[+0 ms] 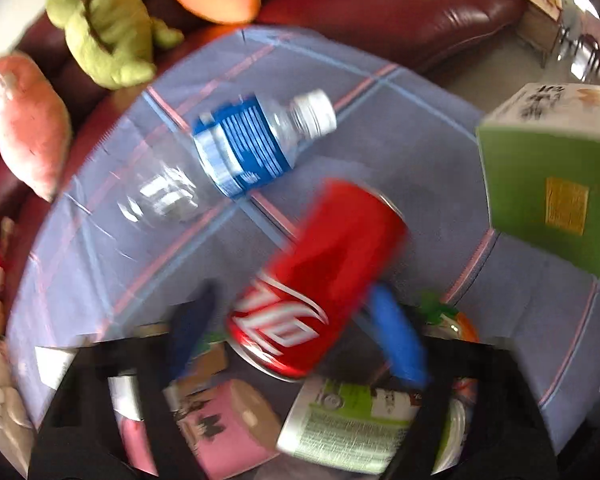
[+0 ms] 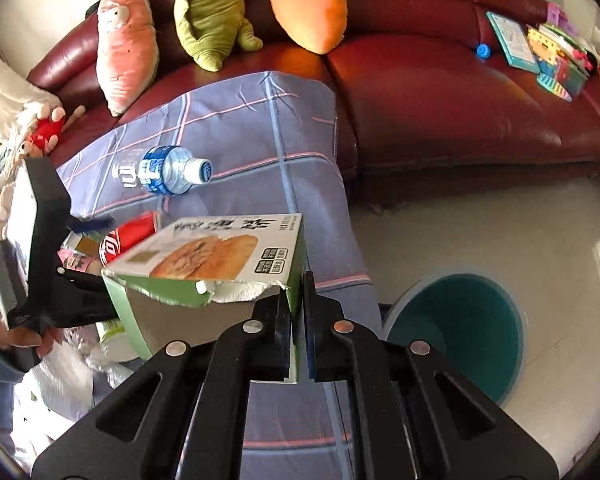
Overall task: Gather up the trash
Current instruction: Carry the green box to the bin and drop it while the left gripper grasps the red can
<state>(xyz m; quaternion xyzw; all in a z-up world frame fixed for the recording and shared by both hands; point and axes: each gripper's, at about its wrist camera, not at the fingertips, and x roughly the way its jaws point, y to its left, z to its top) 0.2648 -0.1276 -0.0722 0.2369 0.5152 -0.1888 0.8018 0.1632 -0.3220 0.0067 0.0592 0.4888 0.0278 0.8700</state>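
Note:
A red cola can [image 1: 320, 276] lies tilted between the blue pads of my left gripper [image 1: 294, 300], which is shut on its sides just above a heap of other trash. My right gripper [image 2: 298, 320] is shut on one torn side wall of an opened green and white biscuit box [image 2: 204, 256], held up off the cloth; the same box [image 1: 552, 184] shows at the right edge of the left wrist view. A clear water bottle [image 1: 236, 152] with a blue label lies on its side on the checked cloth [image 1: 400, 132]; in the right wrist view the bottle [image 2: 168, 170] is beyond the box.
A teal bin [image 2: 460, 320] stands open on the pale floor, right of the box. Under the can lie a pink carton [image 1: 228, 428] and a green and white cup [image 1: 348, 428]. Plush toys [image 2: 208, 12] and books [image 2: 540, 48] rest on the dark red sofa [image 2: 440, 100].

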